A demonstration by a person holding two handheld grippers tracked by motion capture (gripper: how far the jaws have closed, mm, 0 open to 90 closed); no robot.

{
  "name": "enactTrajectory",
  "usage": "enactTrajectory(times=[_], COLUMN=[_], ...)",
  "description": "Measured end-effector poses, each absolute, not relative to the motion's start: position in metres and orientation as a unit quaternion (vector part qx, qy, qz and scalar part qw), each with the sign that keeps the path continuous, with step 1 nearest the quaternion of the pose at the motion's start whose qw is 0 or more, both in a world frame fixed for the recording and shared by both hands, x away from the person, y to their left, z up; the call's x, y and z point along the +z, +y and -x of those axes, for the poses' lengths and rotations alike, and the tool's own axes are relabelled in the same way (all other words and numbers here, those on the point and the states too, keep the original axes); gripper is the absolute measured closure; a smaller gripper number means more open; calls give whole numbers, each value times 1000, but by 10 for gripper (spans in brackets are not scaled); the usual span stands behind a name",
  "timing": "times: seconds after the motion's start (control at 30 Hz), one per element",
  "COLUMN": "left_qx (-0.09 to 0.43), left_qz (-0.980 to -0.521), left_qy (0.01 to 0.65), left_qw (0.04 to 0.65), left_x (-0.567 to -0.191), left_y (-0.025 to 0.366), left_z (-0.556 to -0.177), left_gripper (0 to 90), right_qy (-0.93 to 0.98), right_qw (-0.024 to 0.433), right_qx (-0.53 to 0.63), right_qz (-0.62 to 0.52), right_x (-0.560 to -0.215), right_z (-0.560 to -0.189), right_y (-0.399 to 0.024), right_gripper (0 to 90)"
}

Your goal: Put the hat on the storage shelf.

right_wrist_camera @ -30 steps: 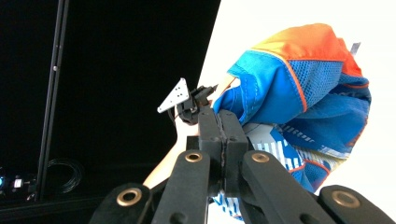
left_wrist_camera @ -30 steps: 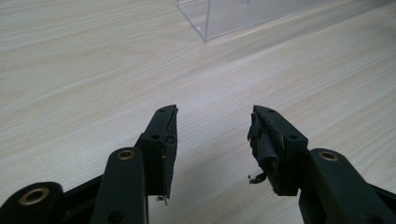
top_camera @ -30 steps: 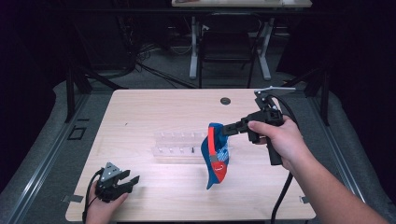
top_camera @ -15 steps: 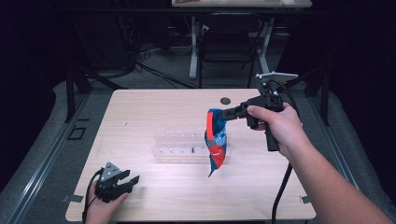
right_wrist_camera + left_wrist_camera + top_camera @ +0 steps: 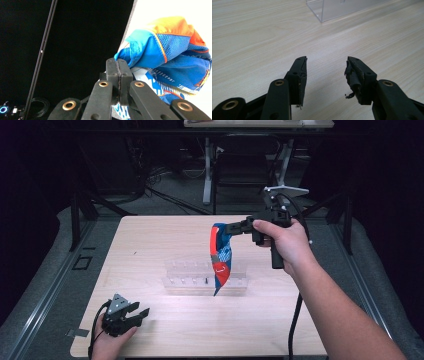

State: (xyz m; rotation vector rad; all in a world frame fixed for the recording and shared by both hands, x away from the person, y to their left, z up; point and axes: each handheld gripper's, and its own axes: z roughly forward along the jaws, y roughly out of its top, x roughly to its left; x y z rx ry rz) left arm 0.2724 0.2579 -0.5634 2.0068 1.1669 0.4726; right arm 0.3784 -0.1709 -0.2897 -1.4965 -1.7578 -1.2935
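Pinching the blue-and-orange mesh fabric garment [image 5: 220,257] above the clear plastic rack [image 5: 205,279], my right gripper [image 5: 235,227] stays closed while my left gripper [image 5: 141,314] rests gaping empty on the pale wooden counter [image 5: 150,240].

**A dark recording lab**

We see a lab or studio set up for recording, not a home. A pale wooden table [image 5: 165,245] stands alone on grey carpet [image 5: 47,285], with black surroundings on every side. Loose cables [image 5: 165,195] trail over the floor behind it, near the metal legs of a second desk [image 5: 207,175]. We also note dark metal rails [image 5: 40,295] running along the floor at the left.
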Motion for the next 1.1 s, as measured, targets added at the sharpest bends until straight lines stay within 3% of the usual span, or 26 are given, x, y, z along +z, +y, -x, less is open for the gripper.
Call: enactTrajectory(times=[0.6,1.1], left_qx=[188,188], left_qz=[-783,-784], left_qy=[454,452], left_qw=[381,381], left_x=[-563,-563], left_y=[258,257], left_z=[-273,-273], left_gripper=[516,516], right_qy=[-633,-633], right_qw=[260,250], right_qx=[-487,-485], right_qz=[543,549], right_x=[-300,-299], right_z=[-405,-411], right_y=[-136,-131], right_gripper=[900,900])
